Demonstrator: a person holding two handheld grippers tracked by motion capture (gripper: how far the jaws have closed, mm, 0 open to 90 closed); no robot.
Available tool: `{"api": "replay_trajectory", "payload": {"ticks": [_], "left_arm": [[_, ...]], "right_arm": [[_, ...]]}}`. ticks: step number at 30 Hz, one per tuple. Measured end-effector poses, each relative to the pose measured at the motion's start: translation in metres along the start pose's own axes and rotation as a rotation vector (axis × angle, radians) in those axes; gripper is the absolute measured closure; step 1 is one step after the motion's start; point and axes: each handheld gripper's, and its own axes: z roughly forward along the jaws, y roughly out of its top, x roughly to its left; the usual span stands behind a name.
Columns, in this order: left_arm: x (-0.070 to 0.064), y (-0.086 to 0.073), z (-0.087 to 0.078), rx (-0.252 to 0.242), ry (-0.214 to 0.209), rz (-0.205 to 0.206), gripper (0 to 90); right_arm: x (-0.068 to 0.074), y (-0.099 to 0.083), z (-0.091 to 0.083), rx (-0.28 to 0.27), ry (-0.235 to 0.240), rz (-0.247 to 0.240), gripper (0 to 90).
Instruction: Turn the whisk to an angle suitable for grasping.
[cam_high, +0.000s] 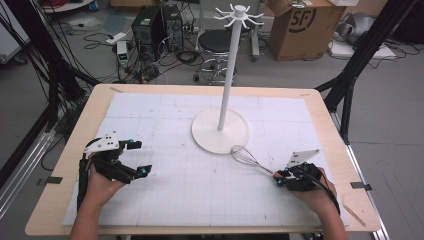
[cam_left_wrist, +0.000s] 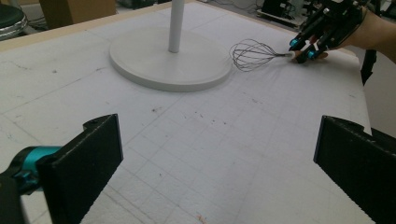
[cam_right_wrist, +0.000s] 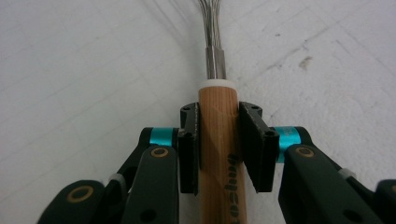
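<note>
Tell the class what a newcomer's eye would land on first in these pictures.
First, the tall white stand rising from its round base at the middle of the table. Next, the whisk lying beside that base, its wooden handle clamped in the right gripper. The left gripper is open, over the white mat.

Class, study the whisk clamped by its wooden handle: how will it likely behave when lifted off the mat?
The whisk probably lifts easily, since its head is thin open wire. That wire head would likely spring a little if bumped. The right gripper clamps a smooth round wooden handle, so it might twist between the jaws.
</note>
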Motion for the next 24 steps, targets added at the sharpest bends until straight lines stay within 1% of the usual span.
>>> {"api": "replay_trajectory", "payload": {"ticks": [3,8,9,13,15,16,17,19,24], "left_arm": [[0.000,0.000,0.001,0.000,0.003,0.000,1.8],[-0.001,0.000,0.001,0.000,0.001,0.000,1.8],[-0.001,0.000,0.001,0.000,0.001,0.000,1.8],[-0.001,0.001,0.001,-0.001,0.004,0.002,1.8],[-0.001,0.001,0.001,-0.001,0.002,0.003,1.8],[-0.001,0.001,0.001,0.000,-0.002,0.002,1.8],[-0.001,0.001,0.002,0.002,-0.001,0.005,1.8],[-0.002,0.001,0.002,0.004,-0.003,0.003,1.8],[-0.002,0.002,0.003,0.001,-0.004,0.003,1.8]], "right_arm": [[0.001,0.000,0.000,0.002,0.003,-0.003,70.4],[0.005,0.003,0.002,0.003,0.033,-0.021,70.6],[0.005,0.003,0.002,0.003,0.033,-0.021,70.6],[0.015,0.014,0.009,0.001,0.058,-0.063,70.5],[0.017,0.017,0.011,-0.002,0.062,-0.071,70.5],[0.023,0.022,0.016,-0.003,0.072,-0.088,70.5],[0.025,0.025,0.018,-0.005,0.072,-0.093,70.5],[0.029,0.031,0.022,-0.012,0.093,-0.113,70.5],[0.039,0.048,0.035,-0.019,0.120,-0.148,70.5]]}}
